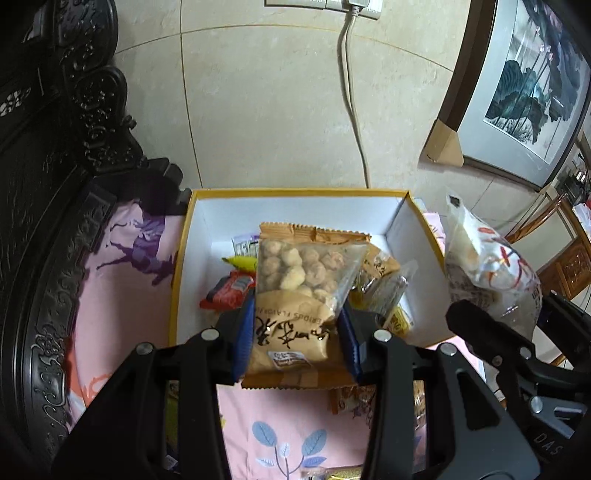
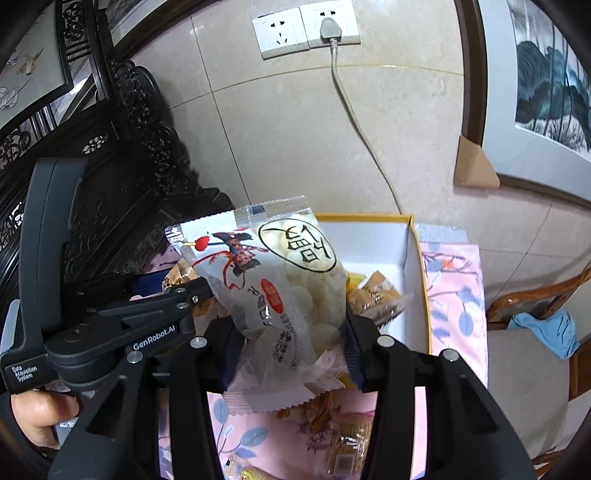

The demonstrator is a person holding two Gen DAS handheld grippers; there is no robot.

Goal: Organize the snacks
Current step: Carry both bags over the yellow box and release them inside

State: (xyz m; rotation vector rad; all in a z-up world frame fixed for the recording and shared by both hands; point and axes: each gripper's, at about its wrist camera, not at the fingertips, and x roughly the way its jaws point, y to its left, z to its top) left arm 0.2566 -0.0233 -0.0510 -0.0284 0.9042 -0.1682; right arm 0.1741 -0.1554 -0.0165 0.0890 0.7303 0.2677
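Observation:
My left gripper (image 1: 297, 339) is shut on an orange-and-clear snack bag (image 1: 299, 291) of pale round puffs, held up in front of the open yellow-rimmed white box (image 1: 207, 221). Several small snack packs (image 1: 229, 291) lie inside that box. My right gripper (image 2: 291, 347) is shut on a white snack bag (image 2: 280, 280) with a red label and white puffs, also raised before the box (image 2: 413, 280). In the left wrist view the right gripper and its white bag (image 1: 487, 266) hang at the right, beside the box. In the right wrist view the left gripper's black body (image 2: 110, 325) sits at the left, with a hand (image 2: 40, 413) below it.
The box rests on a pink floral cloth (image 1: 288, 435) where more snack packs (image 2: 343, 439) lie near me. A dark carved wooden chair (image 1: 55, 184) stands at the left. A tiled wall with a socket and cable (image 2: 332, 33) is behind, a framed painting (image 1: 517, 92) at the right.

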